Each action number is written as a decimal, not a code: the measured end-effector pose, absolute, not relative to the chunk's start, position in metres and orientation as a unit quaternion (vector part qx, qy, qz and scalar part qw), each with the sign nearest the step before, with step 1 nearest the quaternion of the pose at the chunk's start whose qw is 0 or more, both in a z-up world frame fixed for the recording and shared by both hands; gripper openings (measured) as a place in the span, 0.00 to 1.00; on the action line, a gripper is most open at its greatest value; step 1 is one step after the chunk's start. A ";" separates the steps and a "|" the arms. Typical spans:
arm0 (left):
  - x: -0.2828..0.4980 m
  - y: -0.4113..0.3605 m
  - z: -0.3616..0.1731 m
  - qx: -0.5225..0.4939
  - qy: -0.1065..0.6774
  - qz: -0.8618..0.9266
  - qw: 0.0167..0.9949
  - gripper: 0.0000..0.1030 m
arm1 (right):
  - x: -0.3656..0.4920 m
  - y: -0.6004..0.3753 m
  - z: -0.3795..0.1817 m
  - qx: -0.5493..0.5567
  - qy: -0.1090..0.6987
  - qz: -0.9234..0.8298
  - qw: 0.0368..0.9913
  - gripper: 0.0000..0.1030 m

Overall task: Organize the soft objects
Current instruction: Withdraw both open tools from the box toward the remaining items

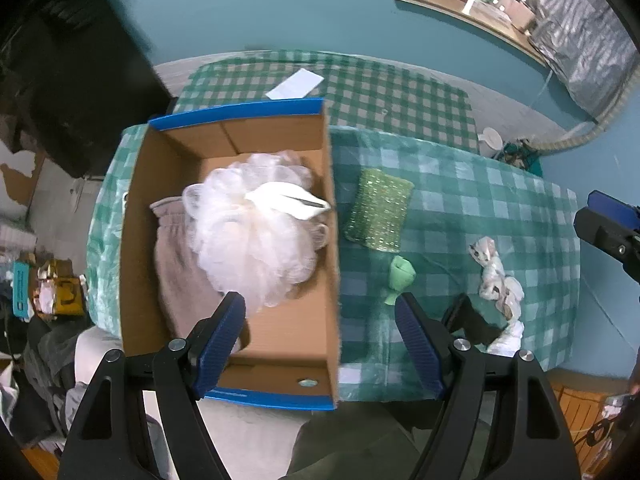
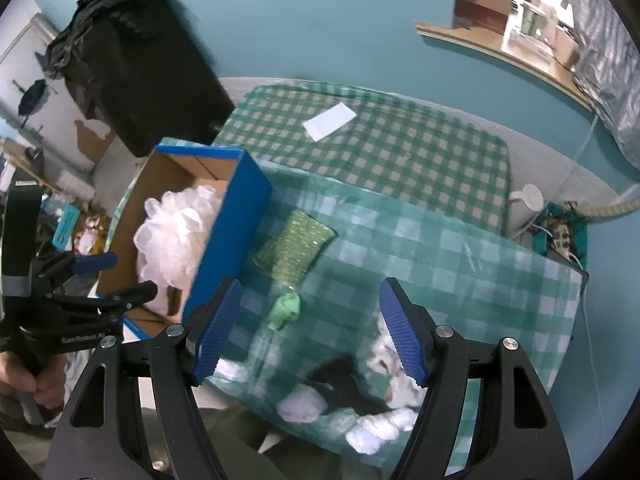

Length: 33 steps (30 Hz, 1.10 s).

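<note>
A blue-sided cardboard box (image 1: 280,344) holds a white mesh bath pouf (image 1: 248,232) lying on a beige cloth (image 1: 176,272). My left gripper (image 1: 320,336) is open and empty above the box's near right wall. On the checked cloth lie a sparkly green sponge (image 1: 376,212), a small green cloth piece (image 1: 400,276), a white patterned rag (image 1: 500,284) and a black soft item (image 1: 476,324). My right gripper (image 2: 310,326) is open and empty above the small green piece (image 2: 286,308), with the rag (image 2: 392,364) and the black item (image 2: 344,380) beside its right finger. The box (image 2: 224,236) and sponge (image 2: 296,246) lie beyond.
A white paper sheet (image 1: 296,84) lies on the far checked cloth (image 1: 380,92). A black bin (image 2: 140,68) stands behind the box. A white jug (image 2: 526,208) and cables sit off the table's right edge. Clutter lies on the floor at the left.
</note>
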<state>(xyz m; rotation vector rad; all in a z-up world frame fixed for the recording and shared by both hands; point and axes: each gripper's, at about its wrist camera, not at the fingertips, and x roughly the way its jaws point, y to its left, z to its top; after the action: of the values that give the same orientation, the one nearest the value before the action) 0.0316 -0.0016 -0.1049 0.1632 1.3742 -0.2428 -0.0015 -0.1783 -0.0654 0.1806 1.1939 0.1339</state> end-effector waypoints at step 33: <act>0.013 -0.080 -0.151 0.141 0.658 -0.166 0.721 0.76 | -0.076 -0.276 -0.118 0.136 0.604 -0.032 0.784 0.71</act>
<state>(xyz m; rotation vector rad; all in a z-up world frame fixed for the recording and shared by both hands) 0.0127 -0.0801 -0.1513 0.3126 1.4535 -0.3679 -0.0759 -0.2762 -0.1183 0.2939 1.3038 -0.0681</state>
